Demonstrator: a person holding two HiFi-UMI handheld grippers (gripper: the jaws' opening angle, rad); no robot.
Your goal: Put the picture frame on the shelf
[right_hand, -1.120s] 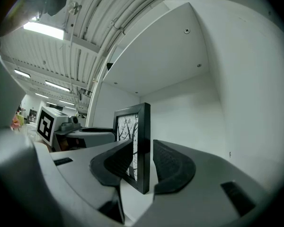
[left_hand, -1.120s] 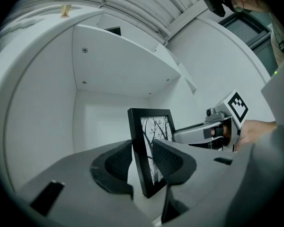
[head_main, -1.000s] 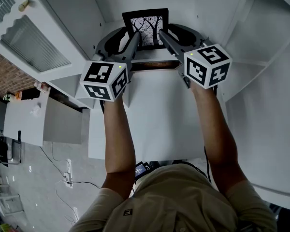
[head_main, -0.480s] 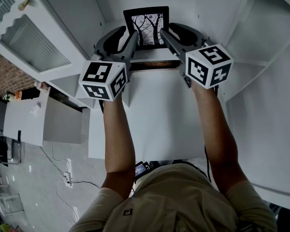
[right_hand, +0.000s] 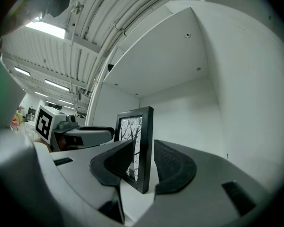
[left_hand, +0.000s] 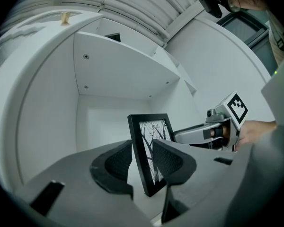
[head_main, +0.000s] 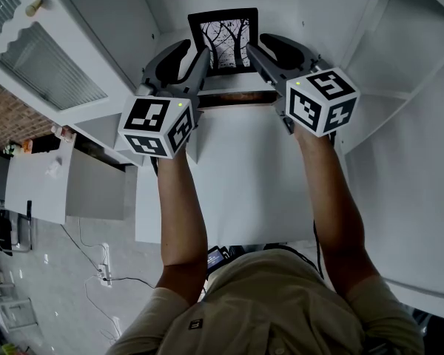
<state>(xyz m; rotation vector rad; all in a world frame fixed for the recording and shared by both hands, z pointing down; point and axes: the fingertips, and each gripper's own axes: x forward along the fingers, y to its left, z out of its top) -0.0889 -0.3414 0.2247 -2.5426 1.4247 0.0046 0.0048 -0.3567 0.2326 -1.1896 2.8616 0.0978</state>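
A black picture frame (head_main: 223, 39) with a bare-tree print stands upright in a white shelf (head_main: 233, 86) compartment, its lower edge at the shelf board. My left gripper (head_main: 193, 49) is shut on its left side and my right gripper (head_main: 254, 48) on its right side. In the left gripper view the frame (left_hand: 147, 138) sits between the left gripper's (left_hand: 143, 161) pads, with the right gripper (left_hand: 213, 131) beyond it. The right gripper view shows the frame's (right_hand: 136, 126) edge pinched by the right gripper (right_hand: 144, 161), and the left gripper (right_hand: 71, 131) beyond.
The compartment has close side walls, a back wall and an upper board (left_hand: 128, 70) overhead. A white panel (head_main: 240, 176) lies under my forearms. A low white cabinet (head_main: 66, 180) and floor cables (head_main: 96, 271) are at the lower left.
The frame has shifted a little deeper into the compartment and stands straighter. Both grippers kept their hold and moved only slightly.
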